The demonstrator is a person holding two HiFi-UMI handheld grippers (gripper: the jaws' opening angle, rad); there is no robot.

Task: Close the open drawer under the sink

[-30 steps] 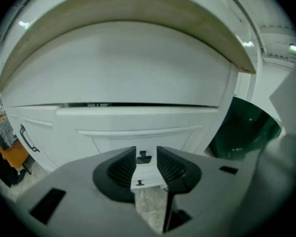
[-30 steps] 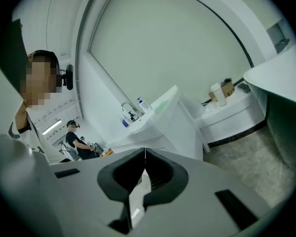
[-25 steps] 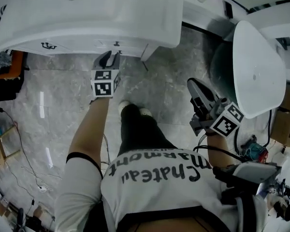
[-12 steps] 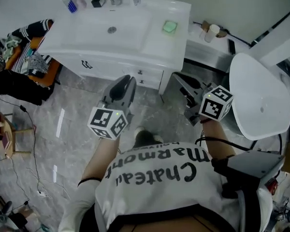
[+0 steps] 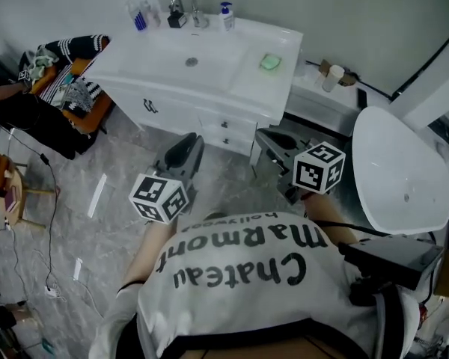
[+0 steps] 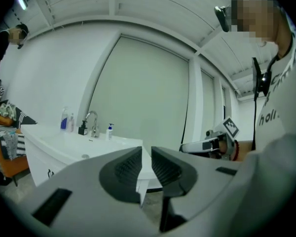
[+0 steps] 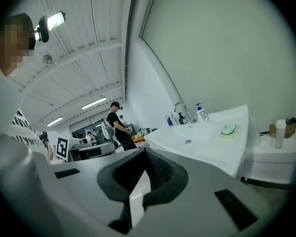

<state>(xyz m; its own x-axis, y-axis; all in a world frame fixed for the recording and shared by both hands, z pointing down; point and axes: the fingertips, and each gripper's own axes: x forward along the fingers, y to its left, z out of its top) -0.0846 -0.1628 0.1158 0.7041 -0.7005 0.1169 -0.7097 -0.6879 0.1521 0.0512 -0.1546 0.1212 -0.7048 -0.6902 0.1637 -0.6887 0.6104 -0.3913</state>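
The white sink cabinet (image 5: 194, 62) stands at the top of the head view. Its small drawer fronts (image 5: 226, 132) under the basin lie flush with the cabinet face. My left gripper (image 5: 188, 146) hangs in the air in front of those drawers and touches nothing. Its jaws are closing, with a narrow gap and nothing between them (image 6: 146, 154). My right gripper (image 5: 268, 139) is held level beside it, off the cabinet's right corner. Its jaws meet, empty (image 7: 144, 154).
A big white oval basin (image 5: 400, 170) stands at the right. A chair piled with clothes (image 5: 67, 88) is left of the cabinet. A faucet and bottles (image 5: 183, 10) and a green soap (image 5: 270, 62) sit on the sink top. Cables lie on the marble floor.
Both grippers have come up from low by the drawer fronts to about counter height. The left jaws have narrowed. The head view has lifted and takes in the whole cabinet.
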